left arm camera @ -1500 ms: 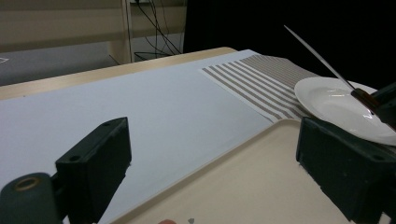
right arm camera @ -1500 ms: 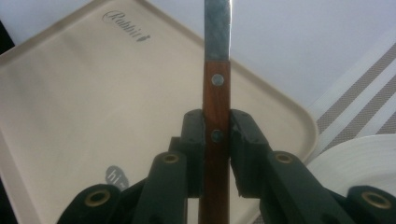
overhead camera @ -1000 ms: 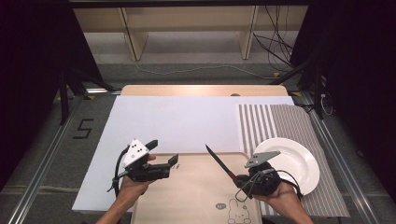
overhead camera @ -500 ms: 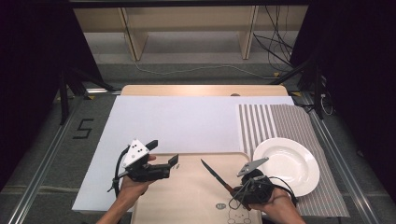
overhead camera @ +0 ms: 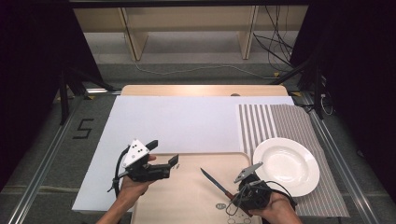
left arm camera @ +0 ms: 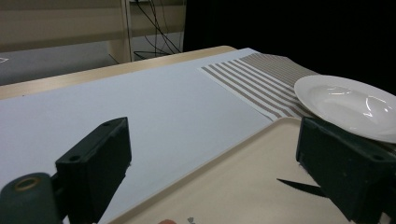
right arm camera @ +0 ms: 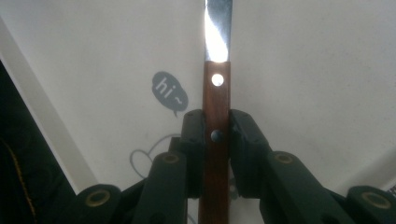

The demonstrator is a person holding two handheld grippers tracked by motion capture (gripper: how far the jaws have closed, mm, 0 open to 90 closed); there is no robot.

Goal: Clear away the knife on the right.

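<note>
A knife point(overhead camera: 214, 182) with a brown wooden handle point(right arm camera: 215, 140) and steel blade lies low over a beige tray point(overhead camera: 187, 200). My right gripper point(overhead camera: 233, 196) is shut on the handle, the blade point(right arm camera: 218, 28) pointing away to the upper left in the high view. Its tip point(left arm camera: 299, 186) shows dark in the left gripper view. My left gripper point(overhead camera: 175, 161) hovers open over the tray's left part, its jaws wide apart with nothing between them. A white plate point(overhead camera: 286, 165) rests on a striped mat point(overhead camera: 280, 126) to the right of the tray.
A white sheet point(overhead camera: 177, 123) covers the wooden table point(overhead camera: 205, 90) behind the tray. The tray carries a small "hi~" speech bubble print point(right arm camera: 169, 93). Shelving legs and cables stand beyond the table's far edge. Dark curtains flank both sides.
My right gripper has moved down and leftward with the knife, bringing it from above the plate's edge to low over the tray. The left gripper has stayed put.
</note>
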